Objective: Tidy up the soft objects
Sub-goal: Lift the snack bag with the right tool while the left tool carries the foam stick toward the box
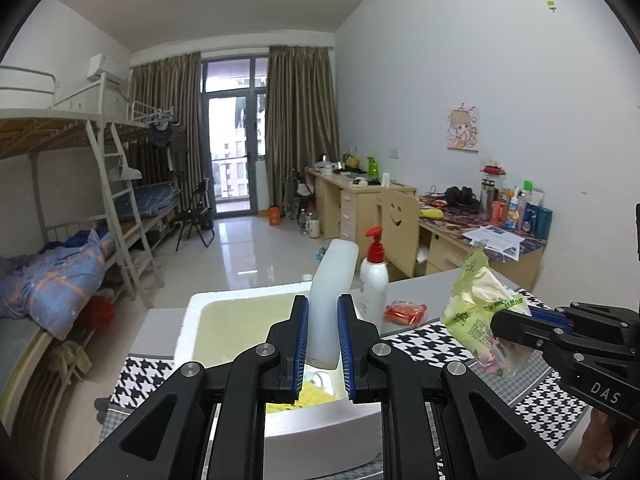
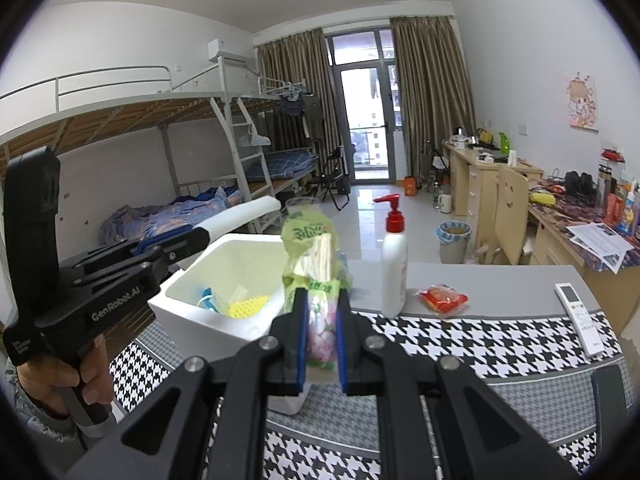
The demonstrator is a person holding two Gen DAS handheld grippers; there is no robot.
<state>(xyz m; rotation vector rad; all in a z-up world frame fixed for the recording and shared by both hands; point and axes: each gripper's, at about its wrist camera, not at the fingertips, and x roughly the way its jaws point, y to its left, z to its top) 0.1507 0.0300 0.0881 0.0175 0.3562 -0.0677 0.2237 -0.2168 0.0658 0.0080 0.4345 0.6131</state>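
Note:
My left gripper (image 1: pixel 323 350) is shut on a white translucent soft tube (image 1: pixel 330 300) and holds it upright over the white foam box (image 1: pixel 192 316). In the right wrist view the tube (image 2: pixel 244 214) sticks out above the box (image 2: pixel 180 308). My right gripper (image 2: pixel 322 344) is shut on a green plastic snack bag (image 2: pixel 310 264), held above the table just right of the box; the bag also shows in the left wrist view (image 1: pixel 476 308). A yellow item (image 2: pixel 246 306) and a blue item (image 2: pixel 206 298) lie inside the box.
A white pump bottle with a red top (image 2: pixel 394 264) stands on the grey table (image 2: pixel 500 280) behind the houndstooth cloth (image 2: pixel 480 344). A red packet (image 2: pixel 442 298) lies beside it. A white remote (image 2: pixel 578 316) lies at the right. Desks, chair and bunk beds stand beyond.

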